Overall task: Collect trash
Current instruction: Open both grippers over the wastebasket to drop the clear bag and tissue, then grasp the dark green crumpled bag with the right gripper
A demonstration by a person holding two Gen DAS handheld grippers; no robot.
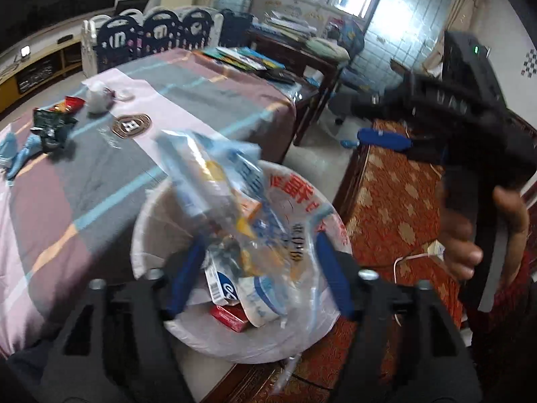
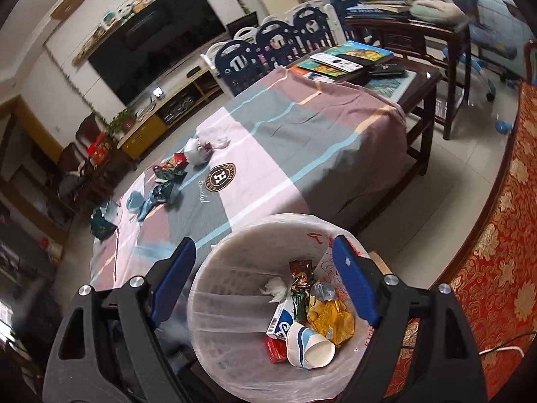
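Note:
A round bin [image 2: 214, 268] lined with a white bag stands beside the cloth-covered table [image 2: 302, 141]. In it lie a paper cup [image 2: 310, 346], a yellow wrapper [image 2: 332, 319], a blue-and-white box [image 2: 280, 324], a red box [image 2: 273, 349] and a tissue [image 2: 275, 288]. My right gripper [image 2: 265, 268] hangs open over the bin with nothing between its blue fingers. My left gripper [image 1: 260, 278] is open too. A blurred clear plastic bag [image 1: 218, 181] floats loose above the bin [image 1: 147, 235], between and beyond its fingers. More litter lies far off on the table: green wrappers [image 2: 167, 176], a white crumpled bag [image 2: 196, 149], blue scraps [image 2: 137, 201].
A red-and-gold patterned sofa [image 2: 503, 235] flanks the bin on the right. A hand [image 1: 470, 235] holds the right gripper's black body [image 1: 453, 110] above it. Books [image 2: 345, 55] are stacked at the table's far end. Behind are a playpen fence [image 2: 268, 43], a dark wooden desk and a TV.

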